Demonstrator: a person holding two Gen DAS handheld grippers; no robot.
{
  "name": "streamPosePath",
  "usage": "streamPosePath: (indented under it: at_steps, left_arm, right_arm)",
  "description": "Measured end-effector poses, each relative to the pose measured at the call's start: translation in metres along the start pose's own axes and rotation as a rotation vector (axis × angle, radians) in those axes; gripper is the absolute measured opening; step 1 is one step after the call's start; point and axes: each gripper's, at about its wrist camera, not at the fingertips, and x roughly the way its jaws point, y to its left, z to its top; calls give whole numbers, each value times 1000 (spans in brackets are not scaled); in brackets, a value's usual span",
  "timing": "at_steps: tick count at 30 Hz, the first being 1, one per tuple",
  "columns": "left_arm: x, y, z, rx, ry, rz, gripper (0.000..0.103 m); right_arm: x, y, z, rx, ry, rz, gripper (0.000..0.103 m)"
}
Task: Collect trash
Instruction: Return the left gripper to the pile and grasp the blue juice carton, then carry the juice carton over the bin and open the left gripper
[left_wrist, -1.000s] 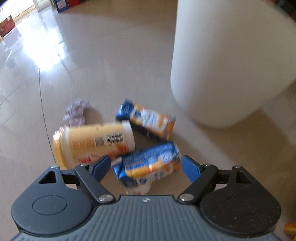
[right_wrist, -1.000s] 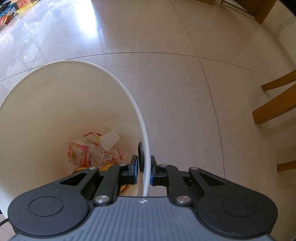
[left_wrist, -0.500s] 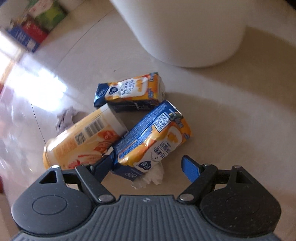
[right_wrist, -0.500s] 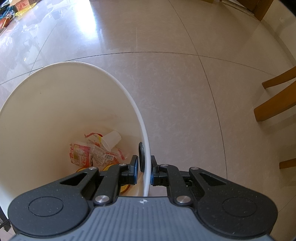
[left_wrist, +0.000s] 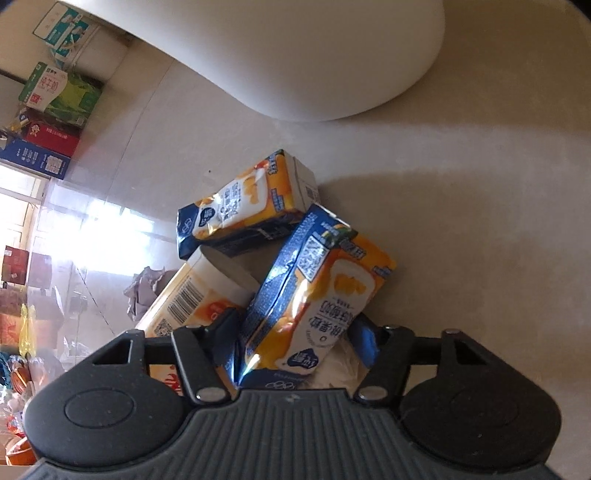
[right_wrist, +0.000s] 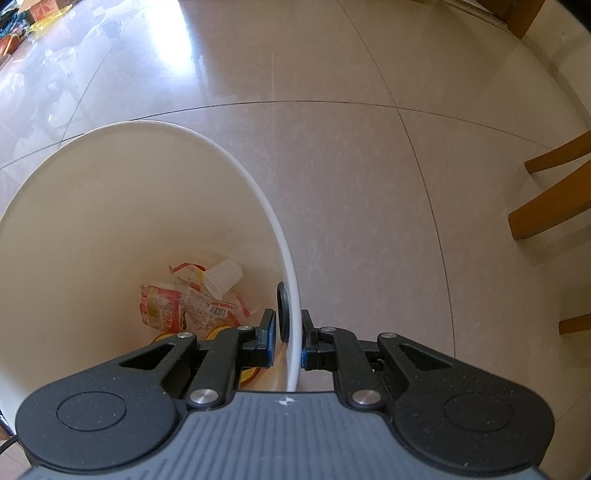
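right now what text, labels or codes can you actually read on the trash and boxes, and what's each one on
No text here reads clearly enough to quote.
Near carton: Chinese print, upside down, too distorted to quote; a QR code.
Far carton: print too small and skewed.
Bottle: barcode and QR code, digits too small.
Stacked boxes: Chinese print, too blurred.
Wrappers in the bin: red print, unreadable.

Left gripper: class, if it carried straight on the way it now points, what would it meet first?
Most likely the nearer blue-and-orange carton, already between the closing jaws of the left gripper. Crumpled white paper lies beneath it; depth is unclear.
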Motion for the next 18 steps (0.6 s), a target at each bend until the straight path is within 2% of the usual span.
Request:
streamPosePath:
  at_steps: [4,8,12,18]
  left_arm:
    - [-2,4,0,-6,-15,-18,49]
    - [-9,21,2,-92,-15,-111,37]
    - [-10,36,3,-194,3,-234,36]
    - [-2,30,7,-151,-6,-214,37]
  right_arm:
    - [1,2,0,-2,1,-3,15]
    - [2,4,-1,-4,3,-9,15]
    - [3,4,0,-3,8,-7,15]
    - [4,4,0,0,8,-12,15]
